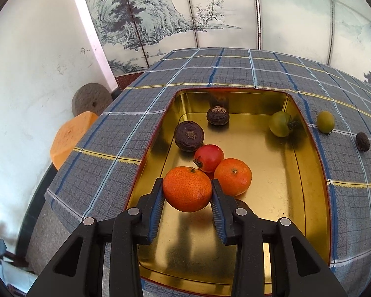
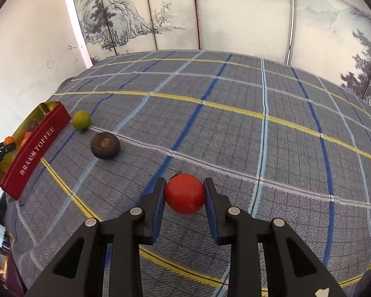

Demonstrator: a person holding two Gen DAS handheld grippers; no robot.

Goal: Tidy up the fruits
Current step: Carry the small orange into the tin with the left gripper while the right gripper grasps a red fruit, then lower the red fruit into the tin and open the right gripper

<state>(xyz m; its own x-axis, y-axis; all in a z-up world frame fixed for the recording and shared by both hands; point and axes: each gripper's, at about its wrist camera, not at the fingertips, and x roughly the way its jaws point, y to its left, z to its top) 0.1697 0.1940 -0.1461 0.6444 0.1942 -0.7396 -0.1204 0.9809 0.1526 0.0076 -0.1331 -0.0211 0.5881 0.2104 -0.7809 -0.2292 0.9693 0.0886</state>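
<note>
Left gripper (image 1: 187,189) holds tangerine (image 1: 187,188) over tin (image 1: 319,163) | right gripper (image 2: 185,193) grips tomato (image 2: 185,193) | risk: tangerine released high may roll, knocking fruit.

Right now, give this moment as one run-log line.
left gripper: on orange over tin | right gripper: shut on red tomato above cloth | still outside tin: green fruit, dark fruit

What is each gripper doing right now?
Left gripper: closed on an orange over the tin.
Right gripper: closed on a red tomato.
</note>
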